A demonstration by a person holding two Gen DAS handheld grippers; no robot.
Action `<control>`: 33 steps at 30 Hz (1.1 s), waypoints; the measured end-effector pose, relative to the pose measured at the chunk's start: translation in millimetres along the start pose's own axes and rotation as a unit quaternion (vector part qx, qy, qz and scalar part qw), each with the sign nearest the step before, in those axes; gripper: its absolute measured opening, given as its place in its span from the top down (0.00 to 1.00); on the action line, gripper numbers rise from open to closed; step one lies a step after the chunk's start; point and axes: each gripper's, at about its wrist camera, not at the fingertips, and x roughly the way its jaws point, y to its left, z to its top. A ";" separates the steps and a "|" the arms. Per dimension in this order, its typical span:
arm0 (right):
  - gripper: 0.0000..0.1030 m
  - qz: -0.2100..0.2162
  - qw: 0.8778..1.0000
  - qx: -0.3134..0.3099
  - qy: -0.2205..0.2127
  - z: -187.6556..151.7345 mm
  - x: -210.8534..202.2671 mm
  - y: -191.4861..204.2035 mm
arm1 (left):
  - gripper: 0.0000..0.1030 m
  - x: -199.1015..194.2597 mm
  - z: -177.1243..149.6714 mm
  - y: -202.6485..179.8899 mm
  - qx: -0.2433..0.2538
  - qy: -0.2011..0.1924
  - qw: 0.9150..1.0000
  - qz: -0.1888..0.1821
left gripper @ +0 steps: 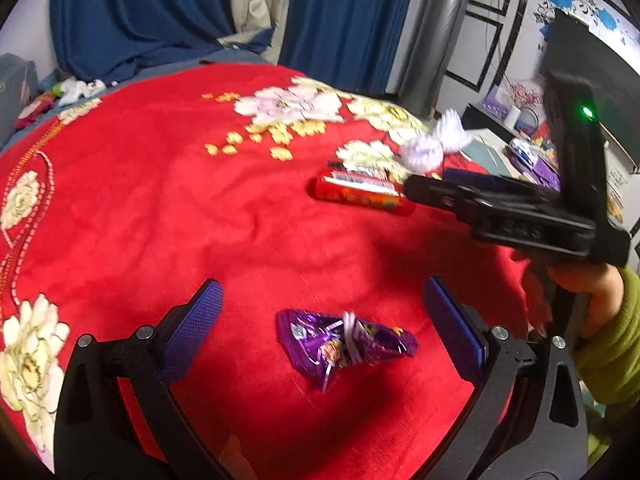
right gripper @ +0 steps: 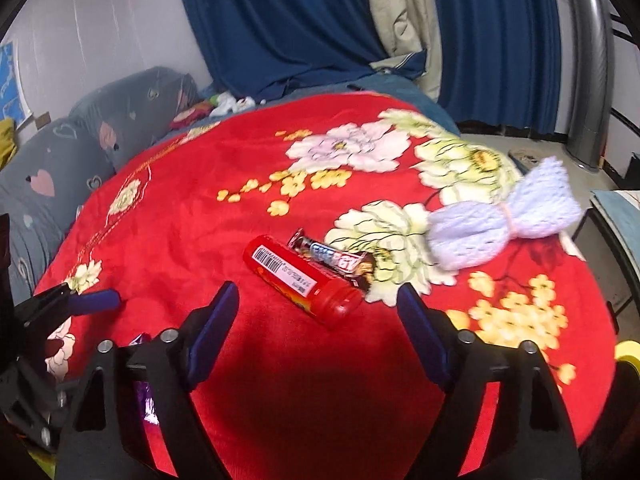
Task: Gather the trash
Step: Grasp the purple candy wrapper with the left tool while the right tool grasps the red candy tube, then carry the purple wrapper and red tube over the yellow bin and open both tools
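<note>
Left gripper (left gripper: 320,320) nearest: jaws spread wide, nothing clamped, purple wrapper (left gripper: 346,344) lying on the red blanket (left gripper: 160,220) between the pads, untouched

Right gripper (right gripper: 318,312) likewise released, empty; pads apart with the cap end of the red tube (right gripper: 304,280) just ahead of the gap, no contact

Candy bar wrapper (right gripper: 336,260) lies against the far side of the tube, touching it

Further out, near the blanket's edge: white knitted bundle (right gripper: 504,220), tied at the middle, apart from the tube; trash or not, cannot tell

No bin or bag visible in either view

Judgement: collecting barely begun here. Three pieces at least lie on the blanket, none grasped. Both grippers look poised for a pick: left on the purple wrapper, right on the tube. Closing, lifting and disposal all remain

Beyond the bed: blue curtains (right gripper: 304,20), grey cushions (right gripper: 60,168)
</note>
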 end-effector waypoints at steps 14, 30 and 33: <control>0.60 0.021 0.998 -0.026 0.061 -2.6 50.3 5.6 | 0.21 23.8 -16.0 -14.7 0.030 0.049 0.998 0.018; 0.68 0.029 0.999 0.031 0.001 -36.7 -12.4 -9.3 | 0.73 17.3 -11.3 -18.0 0.032 0.030 0.999 -0.020; 0.68 0.028 0.999 0.035 -0.016 -42.4 -30.8 -13.7 | 0.78 13.9 -8.9 -20.3 0.035 0.023 0.999 -0.026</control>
